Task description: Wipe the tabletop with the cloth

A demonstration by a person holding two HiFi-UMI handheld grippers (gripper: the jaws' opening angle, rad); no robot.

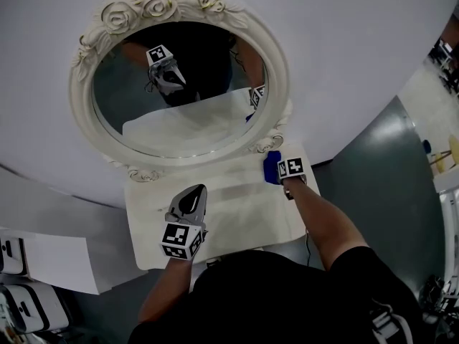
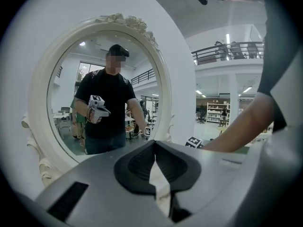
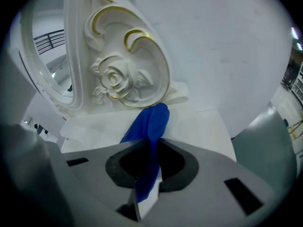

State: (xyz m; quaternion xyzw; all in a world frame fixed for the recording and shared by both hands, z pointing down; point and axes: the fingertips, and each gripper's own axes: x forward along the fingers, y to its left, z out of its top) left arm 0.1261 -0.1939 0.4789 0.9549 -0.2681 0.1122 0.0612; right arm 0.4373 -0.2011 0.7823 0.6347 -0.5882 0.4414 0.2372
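1. Head view: the right gripper (image 1: 278, 172) holds the blue cloth (image 1: 270, 166) at the tabletop's (image 1: 237, 217) far right corner, just beside the mirror frame (image 1: 267, 143). The left gripper (image 1: 191, 199) hovers mid-table.
2. Left gripper view: its jaws are together with nothing between them.
3. Right gripper view: the jaws pinch a narrow fold of cloth. The cloth seems to hang rather than lie flat, so a stroke could pull it loose or knock the frame.

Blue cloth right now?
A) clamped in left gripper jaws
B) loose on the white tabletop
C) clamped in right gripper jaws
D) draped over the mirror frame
C: the right gripper view shows the blue cloth clamped between the jaws of the right gripper, above the white tabletop; the left gripper has its jaws shut on nothing.
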